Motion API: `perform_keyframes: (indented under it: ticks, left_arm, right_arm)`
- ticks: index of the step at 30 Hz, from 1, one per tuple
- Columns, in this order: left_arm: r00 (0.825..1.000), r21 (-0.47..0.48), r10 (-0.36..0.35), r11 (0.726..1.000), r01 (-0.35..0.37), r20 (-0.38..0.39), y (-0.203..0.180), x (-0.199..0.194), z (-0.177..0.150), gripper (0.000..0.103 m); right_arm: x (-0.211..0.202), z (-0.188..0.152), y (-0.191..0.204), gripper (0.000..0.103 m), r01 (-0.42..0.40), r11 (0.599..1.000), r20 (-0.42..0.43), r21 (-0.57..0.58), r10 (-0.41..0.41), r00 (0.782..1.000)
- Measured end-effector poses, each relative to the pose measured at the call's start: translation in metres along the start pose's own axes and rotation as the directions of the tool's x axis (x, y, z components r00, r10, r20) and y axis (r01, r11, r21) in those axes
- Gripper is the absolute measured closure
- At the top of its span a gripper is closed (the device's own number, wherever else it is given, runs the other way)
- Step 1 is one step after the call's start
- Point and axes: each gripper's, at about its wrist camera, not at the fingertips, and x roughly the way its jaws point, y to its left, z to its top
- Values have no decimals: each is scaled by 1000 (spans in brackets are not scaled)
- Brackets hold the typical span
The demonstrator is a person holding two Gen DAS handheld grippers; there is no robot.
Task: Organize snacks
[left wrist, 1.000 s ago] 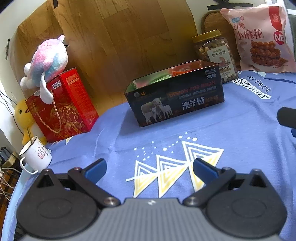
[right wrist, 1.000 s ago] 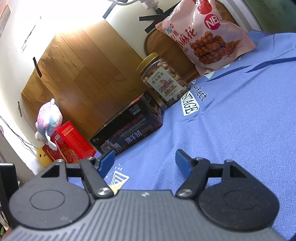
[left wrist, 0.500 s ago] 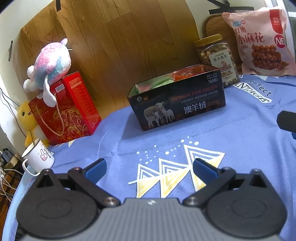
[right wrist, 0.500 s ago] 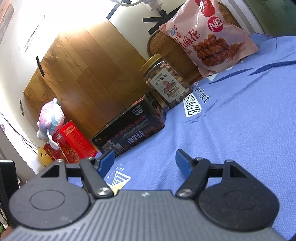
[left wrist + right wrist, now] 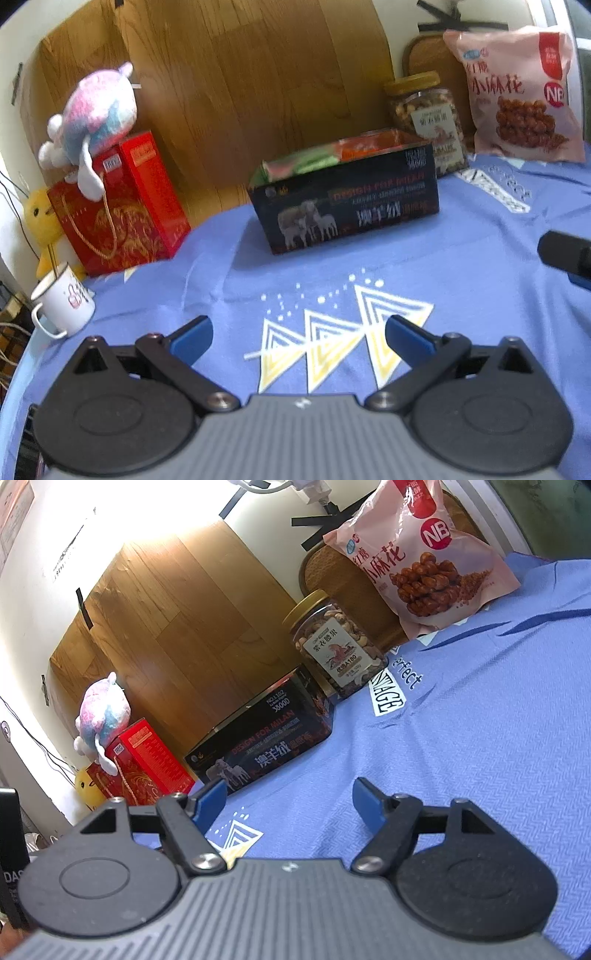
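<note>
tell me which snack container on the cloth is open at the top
The dark box with the sheep picture: topless, packets showing inside. The nut jar is lidded, the pink bag sealed.

The dark box [image 5: 343, 199] hides its contents, perhaps green and orange packets; the left view's print blurs.

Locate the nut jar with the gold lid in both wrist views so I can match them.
Left wrist: the nut jar stands upper right, behind the right end of the dark box and left of the pink snack bag.
Right wrist: the nut jar stands upper centre, right of the dark box, lower left of the pink snack bag.
Shared landmark: the dark box with sheep printed on it.
</note>
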Motion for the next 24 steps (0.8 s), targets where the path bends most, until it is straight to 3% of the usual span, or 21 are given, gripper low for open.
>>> perform_keyframes:
  ticks: [8, 24]
  left_arm:
    - [999, -3, 49, 999, -49, -10, 1, 1, -2, 0]
    - [998, -11, 40, 999, -40, -48, 3, 7, -5, 0]
  right_arm:
    - [-1, 0, 0, 25, -5, 1000, 5, -9, 5, 1000]
    - [-2, 0, 1, 25, -12, 1000, 3, -9, 12, 1000]
